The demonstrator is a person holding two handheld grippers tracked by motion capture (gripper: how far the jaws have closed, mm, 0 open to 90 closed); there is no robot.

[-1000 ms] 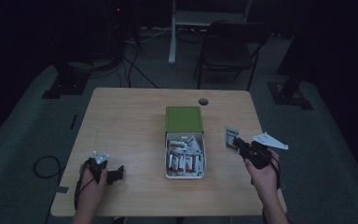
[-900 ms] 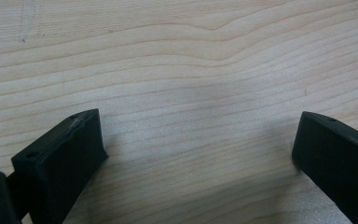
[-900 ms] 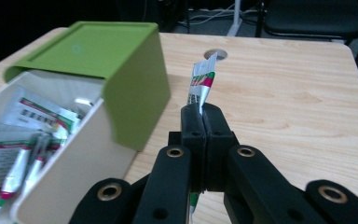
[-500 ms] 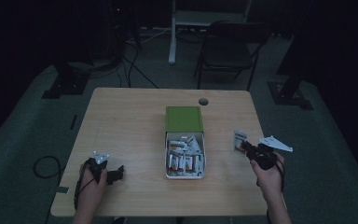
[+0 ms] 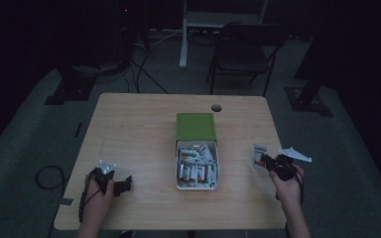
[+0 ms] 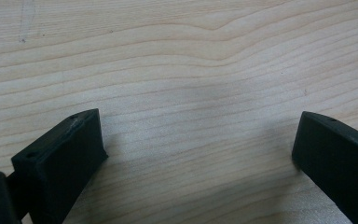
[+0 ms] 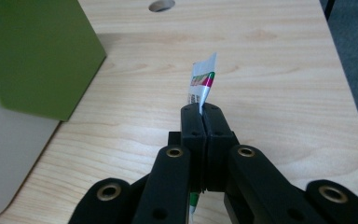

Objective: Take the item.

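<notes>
I am clamping the right gripper (image 7: 204, 112) shut on a sachet (image 7: 202, 81), its long axis rising upright beyond the jaw tips, above bare table (image 7: 279, 70) right of the box (image 5: 197, 163). The left gripper (image 6: 196, 149) is resting with jaws apart and nothing between them, well apart from the sachet.
</notes>
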